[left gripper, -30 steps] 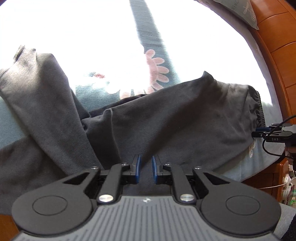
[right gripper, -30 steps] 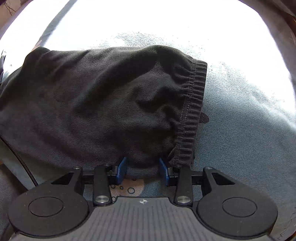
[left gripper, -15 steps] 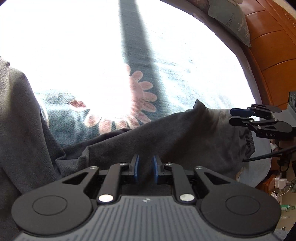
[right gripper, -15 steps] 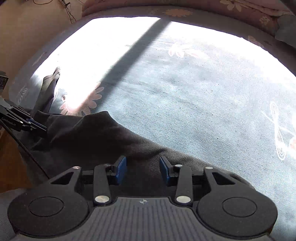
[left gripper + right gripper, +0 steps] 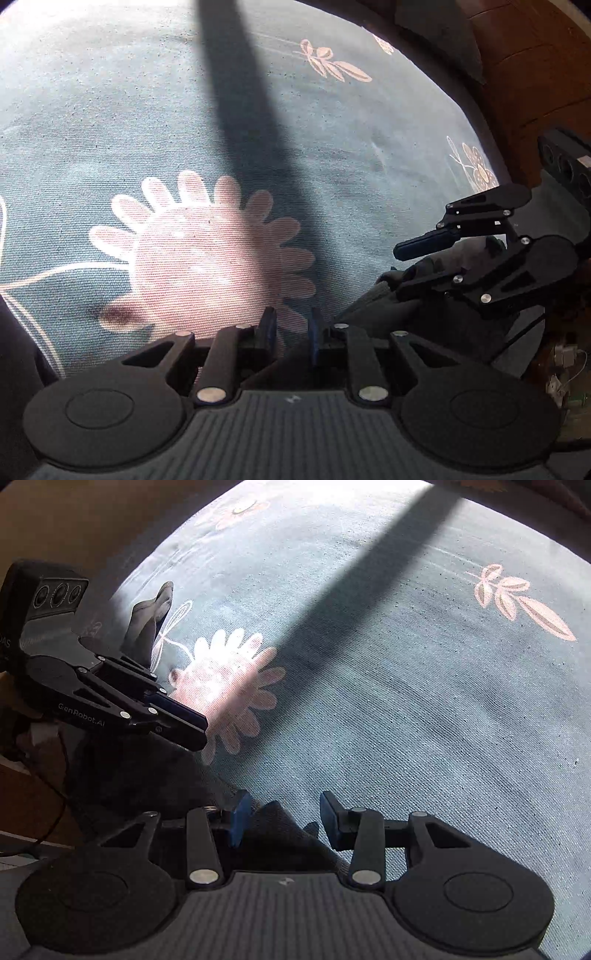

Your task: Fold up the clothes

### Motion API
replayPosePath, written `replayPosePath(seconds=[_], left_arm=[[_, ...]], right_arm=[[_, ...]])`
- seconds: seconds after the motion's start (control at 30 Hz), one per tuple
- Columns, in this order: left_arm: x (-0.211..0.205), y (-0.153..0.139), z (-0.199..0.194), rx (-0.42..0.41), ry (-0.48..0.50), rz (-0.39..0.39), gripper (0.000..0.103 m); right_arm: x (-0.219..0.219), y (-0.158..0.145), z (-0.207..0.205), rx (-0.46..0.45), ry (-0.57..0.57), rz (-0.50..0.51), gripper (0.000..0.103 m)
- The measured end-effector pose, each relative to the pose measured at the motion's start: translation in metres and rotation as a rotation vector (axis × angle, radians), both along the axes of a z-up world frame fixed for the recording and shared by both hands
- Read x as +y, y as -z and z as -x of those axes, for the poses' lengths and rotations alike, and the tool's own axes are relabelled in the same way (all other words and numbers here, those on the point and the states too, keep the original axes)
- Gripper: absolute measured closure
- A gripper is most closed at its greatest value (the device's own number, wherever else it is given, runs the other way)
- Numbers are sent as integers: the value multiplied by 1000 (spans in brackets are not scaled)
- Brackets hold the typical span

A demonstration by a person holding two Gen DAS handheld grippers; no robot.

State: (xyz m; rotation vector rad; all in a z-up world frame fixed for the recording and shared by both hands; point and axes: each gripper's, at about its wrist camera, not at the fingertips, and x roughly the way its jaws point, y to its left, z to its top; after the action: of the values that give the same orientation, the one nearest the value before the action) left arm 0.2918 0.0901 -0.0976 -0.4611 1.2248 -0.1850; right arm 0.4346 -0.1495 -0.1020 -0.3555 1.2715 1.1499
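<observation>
**Left wrist view first: dark garment lifted over the bed**

Left wrist view: our left tool [image 5: 290,330] pinches dark garment [image 5: 380,295] fabric between nearly closed fingers, above the flowered bedspread [image 5: 369,155]. The right tool [image 5: 424,247] is at the far right.

Right wrist view: our right tool [image 5: 282,818] clamps a bunched fold. No finished fold shows; how much remains, we cannot tell.

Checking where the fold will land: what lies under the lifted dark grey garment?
Under the dark grey garment shows blue-grey bedspread with a pink flower print; anything beneath the cloth itself is hidden.
</observation>
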Motion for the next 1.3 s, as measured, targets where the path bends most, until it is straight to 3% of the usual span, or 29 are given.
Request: replayPosePath(seconds=[0.27,0.4,0.5,0.6,0.7,0.8,0.9,1.0,1.3], left_arm=[[-18,-15,14,-32,130,-95,85],[-19,-17,14,-26,149,-60,85],[-20,-17,13,-23,170,-33,85],[-15,-5,6,49,168,42,84],[-14,-4,-6,23,181,-3,84],[-4,-12,-24,-41,129,-64,84],[7,-22,-36,-76,80,28,84],[8,-27,-42,-79,64,186,80],[-20,22,-69,57,133,474,72]], right_arm=[[7,-6,28,-87,-148,85,57],[22,-12,17,-92,-140,61,57],[36,-4,18,-95,-211,133,57],[45,3,26,-122,-304,214,57],[46,1,26,-239,-294,248,56],[42,-8,6,-316,-130,226,56],[29,-17,-18,-338,6,208,56],[5,-24,-40,-252,137,170,56],[-65,-12,-23,-152,312,223,56]])
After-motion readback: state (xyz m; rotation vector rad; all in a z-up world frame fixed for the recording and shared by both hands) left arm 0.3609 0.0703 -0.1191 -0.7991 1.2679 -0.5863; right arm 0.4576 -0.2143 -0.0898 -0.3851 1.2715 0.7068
